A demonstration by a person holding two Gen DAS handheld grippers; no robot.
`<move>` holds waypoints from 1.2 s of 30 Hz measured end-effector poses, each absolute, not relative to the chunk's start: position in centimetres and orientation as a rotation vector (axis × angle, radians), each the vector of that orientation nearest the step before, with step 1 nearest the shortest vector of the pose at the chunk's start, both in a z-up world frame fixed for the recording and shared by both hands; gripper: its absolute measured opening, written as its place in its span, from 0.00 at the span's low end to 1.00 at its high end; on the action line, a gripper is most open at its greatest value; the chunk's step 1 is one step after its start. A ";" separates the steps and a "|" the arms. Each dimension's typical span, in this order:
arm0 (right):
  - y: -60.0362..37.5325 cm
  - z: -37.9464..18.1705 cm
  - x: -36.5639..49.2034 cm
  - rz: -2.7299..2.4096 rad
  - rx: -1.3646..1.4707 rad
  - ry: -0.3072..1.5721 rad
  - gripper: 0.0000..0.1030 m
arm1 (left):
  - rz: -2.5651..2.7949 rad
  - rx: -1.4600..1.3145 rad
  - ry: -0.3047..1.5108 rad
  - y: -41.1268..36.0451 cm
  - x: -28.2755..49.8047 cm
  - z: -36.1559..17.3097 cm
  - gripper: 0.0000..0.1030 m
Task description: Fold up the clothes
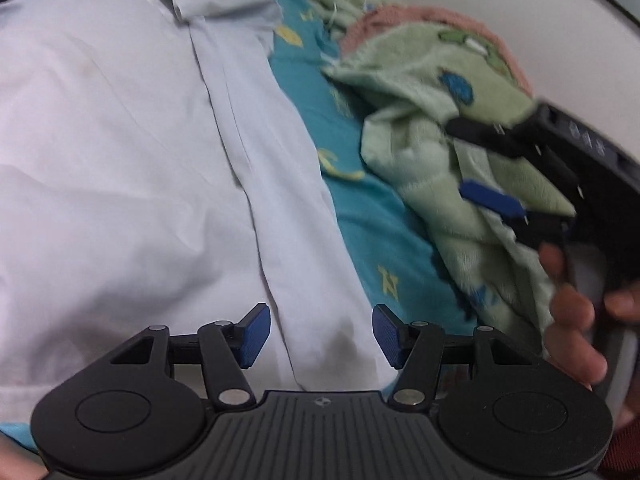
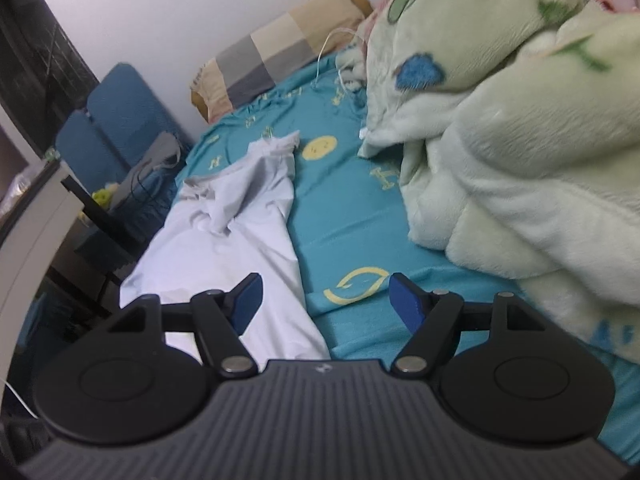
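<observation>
A white shirt (image 1: 132,168) lies spread on the teal bed sheet (image 1: 360,216), its collar end crumpled at the far side. My left gripper (image 1: 320,320) hovers over the shirt's near right edge, jaws open with nothing between the blue pads. In the right wrist view the same shirt (image 2: 224,240) stretches away along the bed's left side. My right gripper (image 2: 326,286) stands open above the shirt's near corner and the sheet (image 2: 340,208), holding nothing. The right gripper (image 1: 472,160) also appears at the right of the left wrist view, in a person's hand (image 1: 572,312).
A bulky pale green blanket (image 2: 520,152) is heaped on the bed's right side, and it shows too in the left wrist view (image 1: 432,92). A checked pillow (image 2: 280,52) lies at the head by the wall. Blue cushions (image 2: 120,112) and dark furniture stand past the bed's left edge.
</observation>
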State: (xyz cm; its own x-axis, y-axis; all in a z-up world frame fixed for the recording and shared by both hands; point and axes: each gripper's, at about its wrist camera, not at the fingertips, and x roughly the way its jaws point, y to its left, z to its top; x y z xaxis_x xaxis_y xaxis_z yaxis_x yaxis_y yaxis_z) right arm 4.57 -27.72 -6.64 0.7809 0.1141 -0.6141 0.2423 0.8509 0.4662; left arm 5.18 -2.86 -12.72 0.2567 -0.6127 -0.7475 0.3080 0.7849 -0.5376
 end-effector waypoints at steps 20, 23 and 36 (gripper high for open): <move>-26.4 -8.1 6.8 -0.074 0.496 0.723 0.70 | -0.716 -0.421 1.054 1.0 4.0 -7.4 0.05; -26.3 -8.3 7.2 -0.069 0.500 0.731 0.70 | -0.668 -0.447 1.060 3.3 3.7 -6.2 0.05; -23.3 -7.1 6.9 0.032 0.412 0.695 0.70 | -0.466 -0.213 1.036 3.1 3.7 -8.7 0.19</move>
State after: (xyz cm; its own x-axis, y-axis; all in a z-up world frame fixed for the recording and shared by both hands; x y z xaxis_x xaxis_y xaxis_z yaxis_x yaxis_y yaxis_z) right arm 6.85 -23.30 -7.12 0.7710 0.1640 -0.6154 0.1072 0.9190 0.3793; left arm 3.67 3.15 -8.73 0.4236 -0.4677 -0.7757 0.2703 0.8826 -0.3846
